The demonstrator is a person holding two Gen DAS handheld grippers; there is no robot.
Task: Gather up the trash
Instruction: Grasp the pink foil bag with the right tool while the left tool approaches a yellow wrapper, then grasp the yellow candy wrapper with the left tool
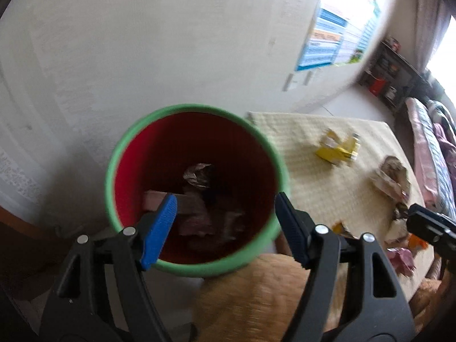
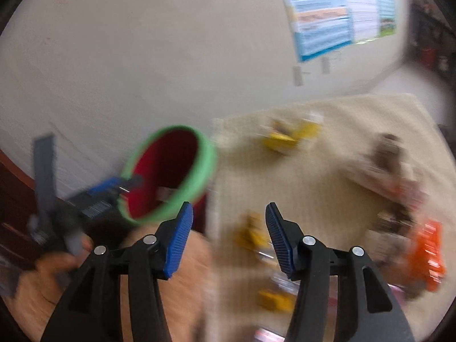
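Note:
A red bin with a green rim [image 1: 196, 107] stands on the floor by the table and holds several crumpled wrappers [image 1: 199, 175]. My left gripper [image 1: 225, 196] hangs open right over the bin's mouth, with nothing between its blue pads. On the cream table mat [image 1: 313, 176] lie a yellow wrapper [image 1: 339, 149], a brown and white crumpled one [image 1: 390, 176] and a pink one [image 1: 404, 259]. In the blurred right wrist view, my right gripper [image 2: 229, 205] is open and empty above the table's near left edge. Small yellow wrappers [image 2: 253, 235] lie just beyond it, and the bin [image 2: 209, 154] is to its left.
An orange wrapper [image 2: 427, 253] lies at the table's right side. A white wall with a poster [image 1: 336, 37] stands behind the bin and table. A dark shelf [image 1: 390, 77] and bedding [image 1: 427, 154] are at the far right. A tan furry surface [image 1: 256, 293] sits below the bin.

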